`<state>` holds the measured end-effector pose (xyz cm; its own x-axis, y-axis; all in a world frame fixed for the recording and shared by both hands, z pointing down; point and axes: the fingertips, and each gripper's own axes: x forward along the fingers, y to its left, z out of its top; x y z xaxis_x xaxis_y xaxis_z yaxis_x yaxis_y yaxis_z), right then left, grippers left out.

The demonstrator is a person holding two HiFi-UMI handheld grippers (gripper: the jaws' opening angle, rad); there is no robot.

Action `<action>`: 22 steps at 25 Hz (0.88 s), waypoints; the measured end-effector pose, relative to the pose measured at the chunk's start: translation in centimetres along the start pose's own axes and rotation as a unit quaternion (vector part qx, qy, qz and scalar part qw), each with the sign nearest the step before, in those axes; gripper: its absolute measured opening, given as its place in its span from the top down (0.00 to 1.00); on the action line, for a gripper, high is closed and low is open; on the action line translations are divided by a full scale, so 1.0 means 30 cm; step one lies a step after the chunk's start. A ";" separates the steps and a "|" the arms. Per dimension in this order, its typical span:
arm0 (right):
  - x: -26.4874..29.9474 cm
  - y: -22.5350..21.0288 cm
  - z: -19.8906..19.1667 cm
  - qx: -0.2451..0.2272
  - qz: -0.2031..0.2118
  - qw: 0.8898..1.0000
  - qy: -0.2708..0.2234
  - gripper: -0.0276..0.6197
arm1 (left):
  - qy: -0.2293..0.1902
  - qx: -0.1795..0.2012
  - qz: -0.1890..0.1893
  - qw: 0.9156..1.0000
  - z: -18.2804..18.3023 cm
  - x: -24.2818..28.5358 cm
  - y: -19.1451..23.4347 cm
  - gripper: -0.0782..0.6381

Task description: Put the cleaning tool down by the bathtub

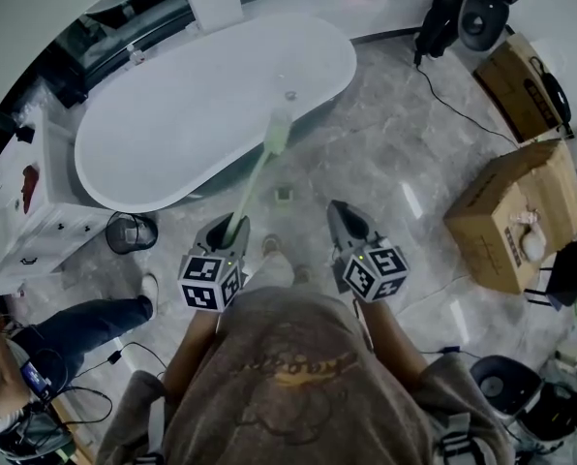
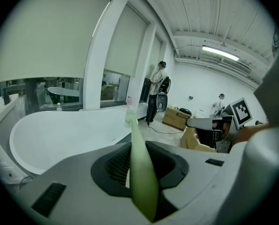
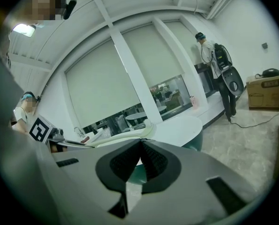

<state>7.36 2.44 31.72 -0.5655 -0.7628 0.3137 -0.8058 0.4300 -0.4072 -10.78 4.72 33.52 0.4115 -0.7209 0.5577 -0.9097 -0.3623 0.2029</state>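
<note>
My left tongs (image 1: 232, 229) clamp the green handle of the cleaning tool (image 1: 261, 163), its head reaching out ahead toward the white bathtub (image 1: 163, 124), while my right tongs (image 1: 341, 211) alongside are pinched together on nothing.

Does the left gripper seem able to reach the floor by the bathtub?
Probably yes: the left gripper, shut on the green brush, is above bare floor beside the bathtub; only one small object lies there.
</note>
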 end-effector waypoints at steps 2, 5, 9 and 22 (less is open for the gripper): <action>0.030 -0.013 0.002 0.002 -0.002 1.000 0.004 0.96 | 0.003 -0.001 -0.001 1.000 0.011 0.029 0.016 0.75; 0.076 -0.028 0.001 0.005 -0.004 1.000 0.011 0.96 | 0.007 -0.002 -0.004 1.000 0.022 0.073 0.033 0.75; 0.140 -0.030 -0.003 0.005 -0.004 1.000 0.017 0.96 | 0.015 -0.007 -0.008 1.000 0.018 0.123 0.064 0.75; 0.295 -0.119 -0.074 -0.001 -0.019 0.999 0.042 0.96 | 0.038 -0.005 -0.015 0.999 -0.057 0.296 0.152 0.75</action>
<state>4.84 -4.77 37.84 -0.5469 -0.7355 0.3999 -0.8275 0.4025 -0.3914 -11.36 -2.33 40.77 0.4337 -0.6632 0.6100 -0.8976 -0.3776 0.2277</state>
